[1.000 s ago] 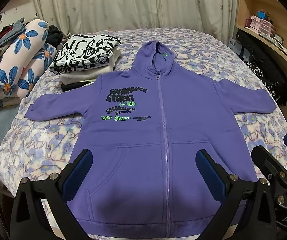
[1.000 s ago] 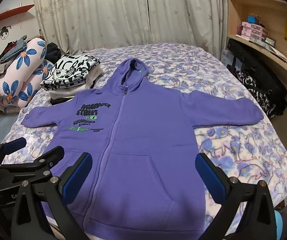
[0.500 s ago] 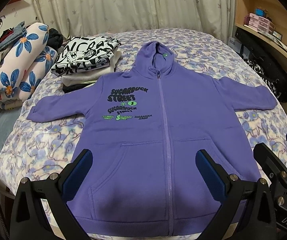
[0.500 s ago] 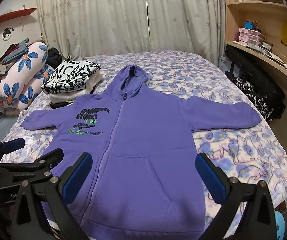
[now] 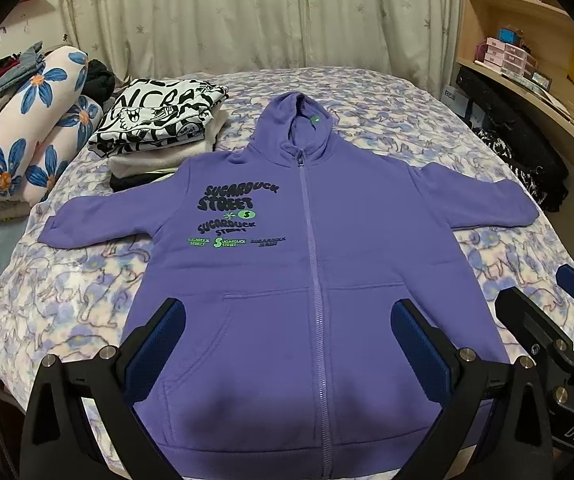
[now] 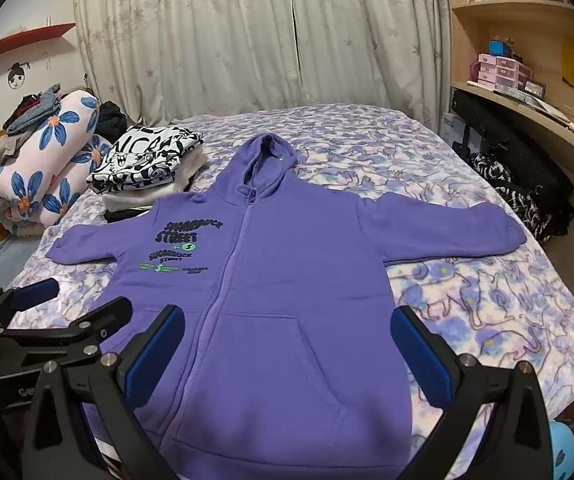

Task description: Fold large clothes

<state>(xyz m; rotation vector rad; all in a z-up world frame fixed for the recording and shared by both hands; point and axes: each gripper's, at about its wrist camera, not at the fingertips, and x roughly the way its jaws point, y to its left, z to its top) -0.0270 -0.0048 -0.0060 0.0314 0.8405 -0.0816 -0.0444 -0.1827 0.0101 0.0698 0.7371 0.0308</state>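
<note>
- Pale curtains (image 5: 247, 20) are seen behind the bed (image 5: 67, 300), which is covered by a blanket printed in purple and cream.
- Wooden shelves (image 6: 527, 40) and a curved ledge are seen far to the right of both hand-held grippers; dark bags (image 6: 527, 176) are wedged between ledge and bed.
- A purple hoodie (image 5: 307, 280) is spread flat, zipped, front up, directly ahead of the left hand-held gripper (image 5: 287, 344); its hem lies at the near bed edge, beneath the fingers.
- Both sleeves are stretched outward; the right cuff nearly reaches the bed's right edge.
- Ahead and to the left, a stack of folded clothes (image 5: 159, 128) is placed just beside the hoodie's shoulder, and a rolled floral quilt (image 5: 27, 140) lies further left.
- Bare blanket is left beyond the hood and beside each sleeve.
- The left hand-held gripper is held wide apart, with nothing between its fingers.
- The right hand-held gripper (image 6: 287, 348) is likewise spread wide and empty, over the hoodie's right pocket.
</note>
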